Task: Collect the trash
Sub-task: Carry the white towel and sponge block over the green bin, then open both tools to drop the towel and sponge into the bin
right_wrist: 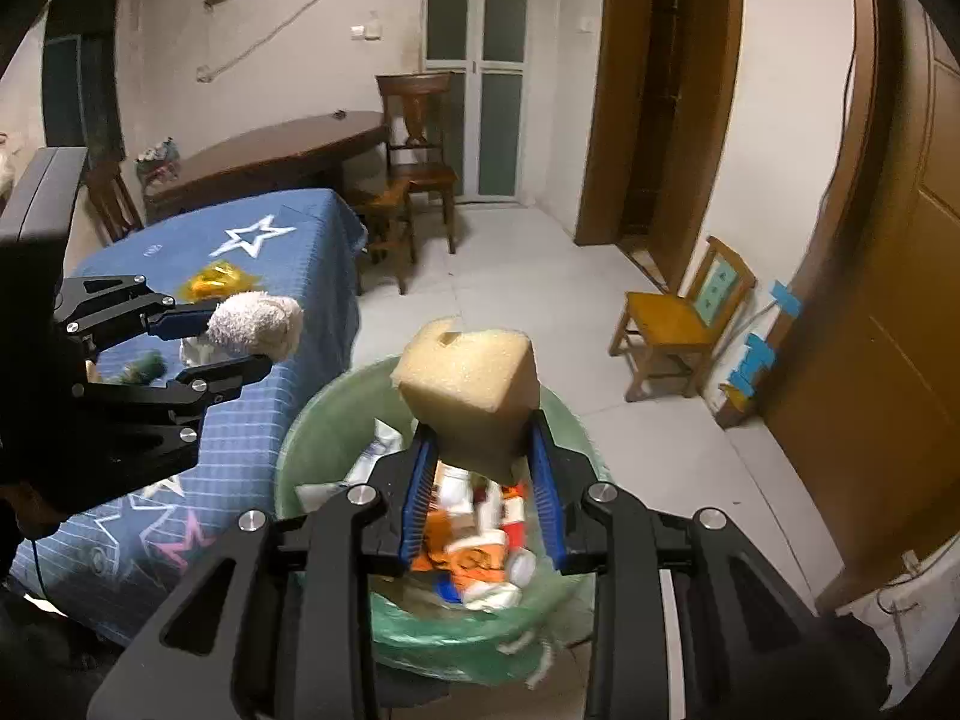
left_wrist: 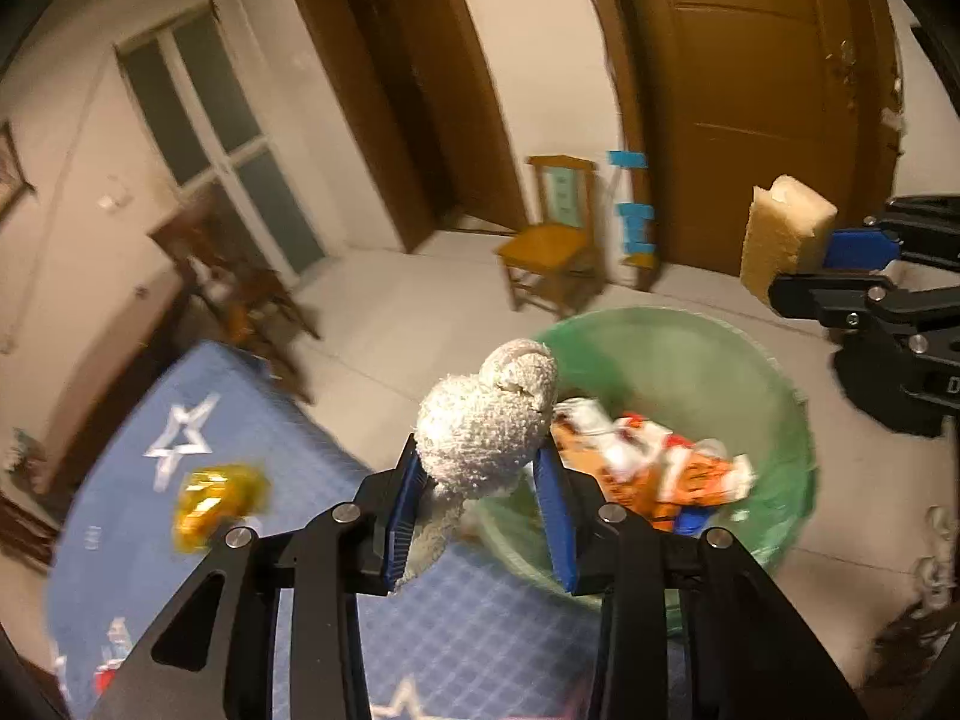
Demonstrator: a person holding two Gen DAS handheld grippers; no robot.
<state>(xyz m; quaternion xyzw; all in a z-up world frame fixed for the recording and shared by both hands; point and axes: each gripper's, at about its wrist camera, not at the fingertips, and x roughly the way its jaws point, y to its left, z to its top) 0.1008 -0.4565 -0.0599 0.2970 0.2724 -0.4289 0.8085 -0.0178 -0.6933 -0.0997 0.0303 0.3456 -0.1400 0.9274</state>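
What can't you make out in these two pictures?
- Bottom of the bin: right wrist view, covered by wrappers and the sponge in the right claw.
- Yellow wrapper on the blue table: left wrist view, motion blur hides what it is.
- Lower end of the rag: left wrist view, hidden between the left claw's fingers.
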